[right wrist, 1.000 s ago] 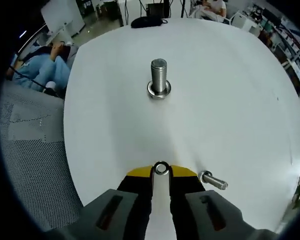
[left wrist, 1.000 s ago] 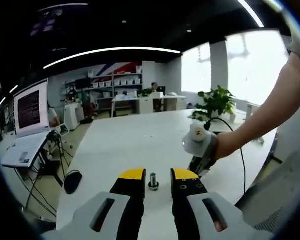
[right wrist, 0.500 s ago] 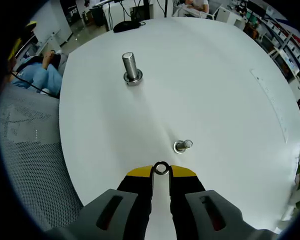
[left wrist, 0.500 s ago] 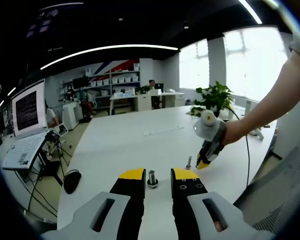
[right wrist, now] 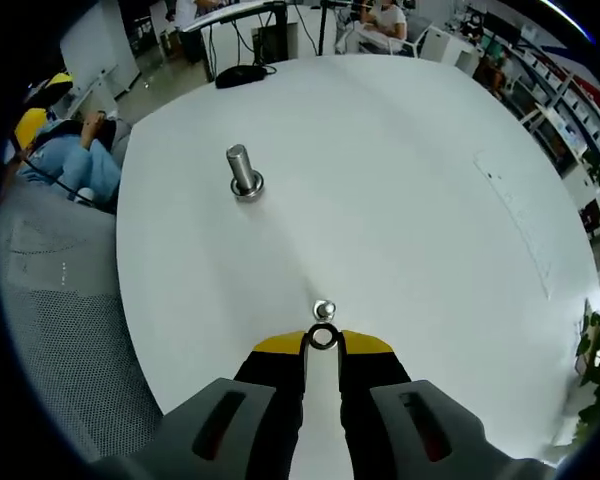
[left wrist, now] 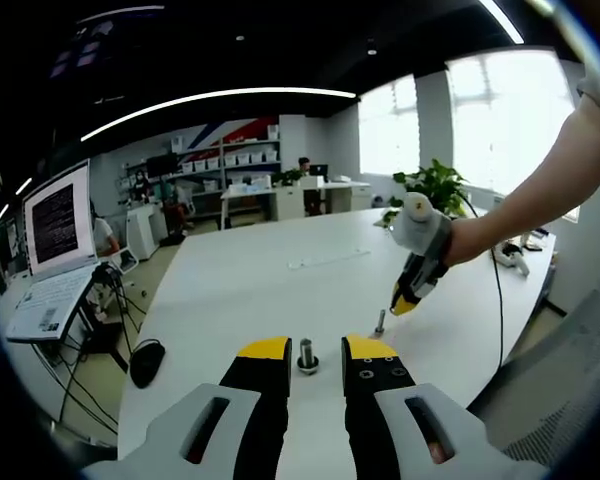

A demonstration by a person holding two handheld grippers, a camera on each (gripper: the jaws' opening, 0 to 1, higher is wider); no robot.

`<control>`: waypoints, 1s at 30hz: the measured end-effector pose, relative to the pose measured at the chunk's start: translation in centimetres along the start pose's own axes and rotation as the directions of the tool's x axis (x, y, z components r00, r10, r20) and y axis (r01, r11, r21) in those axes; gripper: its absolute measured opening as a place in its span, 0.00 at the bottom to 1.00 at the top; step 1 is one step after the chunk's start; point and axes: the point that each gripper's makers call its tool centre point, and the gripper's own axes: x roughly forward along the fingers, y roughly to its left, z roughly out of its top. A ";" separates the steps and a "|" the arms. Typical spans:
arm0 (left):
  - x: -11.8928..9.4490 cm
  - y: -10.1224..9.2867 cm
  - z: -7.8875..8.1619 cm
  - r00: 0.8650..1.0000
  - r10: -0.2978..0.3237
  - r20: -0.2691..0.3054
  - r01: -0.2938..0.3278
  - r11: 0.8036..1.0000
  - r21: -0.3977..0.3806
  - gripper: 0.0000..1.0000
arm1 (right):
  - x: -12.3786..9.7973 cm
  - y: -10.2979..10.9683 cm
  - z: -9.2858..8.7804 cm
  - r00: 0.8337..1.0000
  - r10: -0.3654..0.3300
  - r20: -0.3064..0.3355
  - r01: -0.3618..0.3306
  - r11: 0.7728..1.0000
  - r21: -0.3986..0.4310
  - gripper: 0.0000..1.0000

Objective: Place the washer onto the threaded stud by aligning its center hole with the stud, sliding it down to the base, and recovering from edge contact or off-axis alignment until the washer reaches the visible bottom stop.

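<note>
In the right gripper view my right gripper [right wrist: 323, 342] is shut on a small steel washer [right wrist: 323, 337], held upright at the yellow tips. A small threaded stud [right wrist: 324, 309] stands on the white table [right wrist: 430, 200] just beyond the washer, nearly in line with it. A larger stud with a washer at its base [right wrist: 244, 172] stands further off to the upper left. In the left gripper view my left gripper [left wrist: 317, 349] is open low over the table, the larger stud [left wrist: 307, 357] just past its tips. There the right gripper [left wrist: 403, 302] hangs tip-down just above the small stud [left wrist: 379, 322].
A black mouse [left wrist: 145, 362] lies near the table's left edge, with a laptop on a stand [left wrist: 55, 250] beyond it. A potted plant [left wrist: 435, 190] and a cable sit at the far right. A grey mesh chair [right wrist: 60, 330] stands beside the table.
My right gripper has carried the washer away from the larger stud to just over the small stud. The left gripper has barely moved.
</note>
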 end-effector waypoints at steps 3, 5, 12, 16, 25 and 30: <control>-0.1 0.1 -0.2 1.000 0.008 -0.006 -0.008 1.000 0.001 0.18 | 0.0 -0.3 0.5 1.000 -0.012 0.003 0.012 0.999 -0.037 0.13; -0.1 0.3 -0.2 1.000 0.012 -0.005 -0.012 1.000 -0.006 0.18 | 0.0 -0.2 0.9 1.000 -0.010 0.011 0.011 0.999 -0.050 0.13; 0.0 0.0 -0.3 1.000 0.005 -0.012 -0.005 1.000 0.008 0.18 | 0.6 -0.4 1.1 1.000 -0.008 -0.003 0.008 0.996 -0.090 0.13; 0.1 0.0 -0.3 1.000 0.004 -0.017 -0.004 1.000 0.007 0.18 | 1.0 -0.4 1.0 1.000 0.005 -0.015 -0.006 0.997 -0.081 0.14; 0.1 0.0 -0.4 1.000 0.000 -0.020 0.000 1.000 0.009 0.18 | 1.3 -0.6 1.1 1.000 0.009 -0.013 -0.010 0.998 -0.059 0.14; 0.1 -0.1 -0.5 1.000 -0.003 -0.023 0.004 1.000 0.010 0.18 | 1.5 -0.7 1.4 1.000 0.015 -0.011 -0.016 0.998 -0.055 0.14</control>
